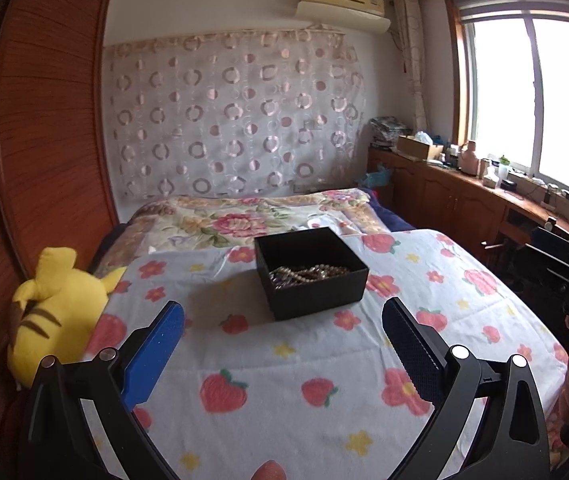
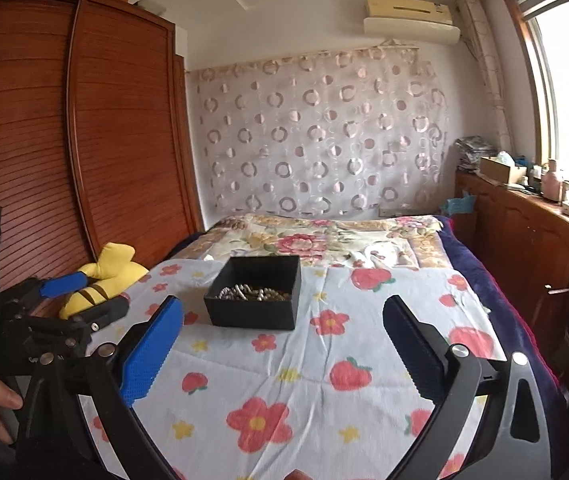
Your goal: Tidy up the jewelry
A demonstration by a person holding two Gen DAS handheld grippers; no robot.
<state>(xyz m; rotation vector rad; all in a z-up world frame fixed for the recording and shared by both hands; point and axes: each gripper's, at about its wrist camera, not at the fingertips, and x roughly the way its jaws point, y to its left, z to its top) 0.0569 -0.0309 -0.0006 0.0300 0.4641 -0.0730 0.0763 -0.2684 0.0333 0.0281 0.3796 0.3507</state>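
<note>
A: Where's the jewelry?
B: Beaded strands (image 1: 311, 273) heaped in a black box (image 1: 316, 292), frame centre, on the bed's flowered sheet (image 1: 284, 380).
A: Tongs?
B: Left gripper (image 1: 282, 344) and right gripper (image 2: 282, 344) gape wide, empty.
A: Writing?
B: White print on a strap, lower left of the right view, probably unreadable.

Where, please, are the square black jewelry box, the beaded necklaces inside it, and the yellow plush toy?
Square black jewelry box (image 1: 320, 292): left wrist view, near side wall.
Beaded necklaces (image 1: 308, 273): left wrist view, middle of the heap in the box.
Yellow plush toy (image 1: 54, 316): left wrist view, its striped body.
</note>
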